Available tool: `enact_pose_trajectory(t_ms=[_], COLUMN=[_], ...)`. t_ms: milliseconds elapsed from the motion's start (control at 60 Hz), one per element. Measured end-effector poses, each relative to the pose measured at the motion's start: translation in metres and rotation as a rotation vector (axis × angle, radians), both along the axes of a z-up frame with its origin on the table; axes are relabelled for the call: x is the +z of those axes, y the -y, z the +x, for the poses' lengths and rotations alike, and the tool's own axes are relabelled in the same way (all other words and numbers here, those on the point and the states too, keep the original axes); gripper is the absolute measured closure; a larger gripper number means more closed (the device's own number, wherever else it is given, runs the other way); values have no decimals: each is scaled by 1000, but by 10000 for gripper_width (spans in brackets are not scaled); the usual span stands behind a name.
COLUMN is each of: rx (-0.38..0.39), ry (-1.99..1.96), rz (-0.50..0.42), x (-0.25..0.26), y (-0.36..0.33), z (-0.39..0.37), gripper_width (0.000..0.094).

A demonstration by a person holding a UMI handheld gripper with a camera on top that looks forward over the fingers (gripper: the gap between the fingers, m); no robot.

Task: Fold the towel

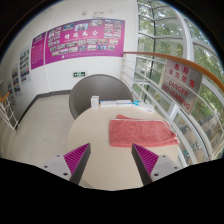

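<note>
A pink towel [144,131] lies flat on a pale round-ended table [95,135], just beyond my right finger and to the right of the table's middle. Its far edge looks doubled over. My gripper [111,160] is open and empty, held above the near part of the table. The magenta pads show on the left finger [77,158] and the right finger [146,158]. Bare tabletop lies between them. The towel's near edge comes close to the right fingertip but does not sit between the fingers.
A small white object [96,101] and a flat pale sheet [117,104] rest at the table's far end. A grey chair back [90,92] stands behind it. Glass panels with red signs [182,85] run along the right. A poster wall [75,45] is at the back.
</note>
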State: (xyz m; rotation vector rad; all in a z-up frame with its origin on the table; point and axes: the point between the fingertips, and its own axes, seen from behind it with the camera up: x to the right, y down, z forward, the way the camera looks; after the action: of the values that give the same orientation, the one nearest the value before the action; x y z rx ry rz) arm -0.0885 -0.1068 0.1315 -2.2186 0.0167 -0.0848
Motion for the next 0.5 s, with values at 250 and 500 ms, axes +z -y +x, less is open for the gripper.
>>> enact_pose_trajectory(t_ms=[250,500], rx=[-39,-54], ry=[82,40], rz=[-7,-86], x=[-82,-146], y=[-131,-181], z=[2,20], gripper_width=[79,427])
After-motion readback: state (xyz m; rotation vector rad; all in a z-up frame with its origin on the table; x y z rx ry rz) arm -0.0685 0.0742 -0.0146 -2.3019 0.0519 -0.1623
